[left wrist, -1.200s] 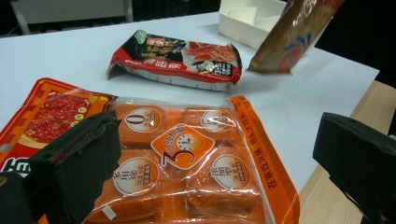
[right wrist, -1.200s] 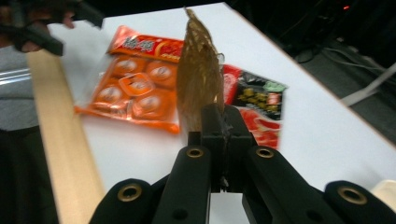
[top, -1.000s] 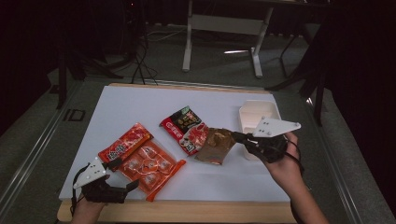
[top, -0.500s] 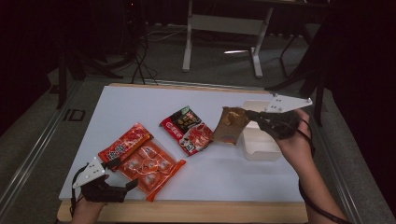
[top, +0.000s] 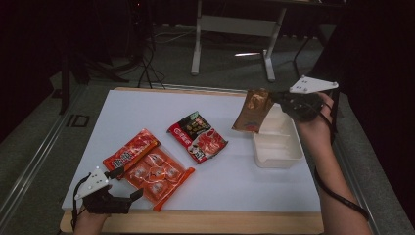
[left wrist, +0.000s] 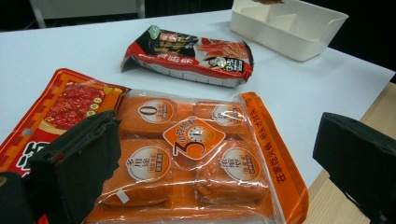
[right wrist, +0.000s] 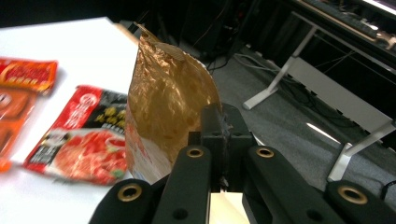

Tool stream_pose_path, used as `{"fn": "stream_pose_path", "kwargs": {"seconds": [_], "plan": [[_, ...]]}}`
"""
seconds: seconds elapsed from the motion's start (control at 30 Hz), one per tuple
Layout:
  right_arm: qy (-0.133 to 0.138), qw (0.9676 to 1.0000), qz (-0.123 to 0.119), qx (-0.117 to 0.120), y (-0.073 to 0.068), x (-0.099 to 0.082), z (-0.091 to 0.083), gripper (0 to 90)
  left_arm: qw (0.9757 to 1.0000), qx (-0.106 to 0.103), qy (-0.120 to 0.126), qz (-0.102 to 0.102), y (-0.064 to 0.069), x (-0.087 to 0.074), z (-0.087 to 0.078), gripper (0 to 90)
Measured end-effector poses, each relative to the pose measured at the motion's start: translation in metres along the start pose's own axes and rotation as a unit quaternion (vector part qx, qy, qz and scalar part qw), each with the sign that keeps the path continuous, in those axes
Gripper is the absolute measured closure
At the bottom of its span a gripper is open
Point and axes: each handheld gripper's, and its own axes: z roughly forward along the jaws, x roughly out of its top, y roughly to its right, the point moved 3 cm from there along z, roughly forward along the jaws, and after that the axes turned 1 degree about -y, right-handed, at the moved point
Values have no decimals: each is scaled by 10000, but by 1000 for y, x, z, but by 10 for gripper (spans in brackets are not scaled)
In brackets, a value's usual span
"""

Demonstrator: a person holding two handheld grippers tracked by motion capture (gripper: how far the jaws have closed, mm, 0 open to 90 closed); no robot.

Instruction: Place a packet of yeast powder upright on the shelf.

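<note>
Above the white box's [top: 278, 147] far end, right gripper [top: 277, 99] clenched on gold pouch [top: 252, 110], hung by an edge, likely for dropping in.

The white table [top: 147, 117] is lit evenly from above while the room around it lies dim; shadows are soft. In the right gripper view the red packets [right wrist: 79, 135] are blurred; the gold pouch [right wrist: 163, 102] glints.

Right tongs [top: 277, 99] carried gold pouch [top: 252, 110] over tray [top: 279, 147].
</note>
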Motion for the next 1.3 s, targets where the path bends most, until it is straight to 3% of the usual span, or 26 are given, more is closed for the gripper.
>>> {"fn": "stream_pose_path", "kwargs": {"seconds": [0.13, 0.43, 0.6, 0.9, 1.1, 1.3], "plan": [[109, 9998, 145, -111, 12, 0, 6, 900, 10000, 24, -20, 5, 0, -1, -1, 11], [-119, 9986, -11, -516, 31, 0, 18, 900, 10000, 33, -9, 23, 1, -1, -1, 11], [-157, 9981, 95, -588, 44, -1, 21, 899, 10000, 42, -6, 25, 1, -1, -1, 11], [-338, 9962, 5, -808, 67, -10, 28, 898, 10000, 66, -47, 51, 1, -1, -2, 11], [-453, 9951, 115, -872, 76, -19, 36, 898, 10000, 69, -30, 40, 1, -1, -2, 11], [-635, 9927, -25, -1028, 84, -25, 45, 897, 10000, 61, -30, 32, 1, -1, -2, 11]]}}
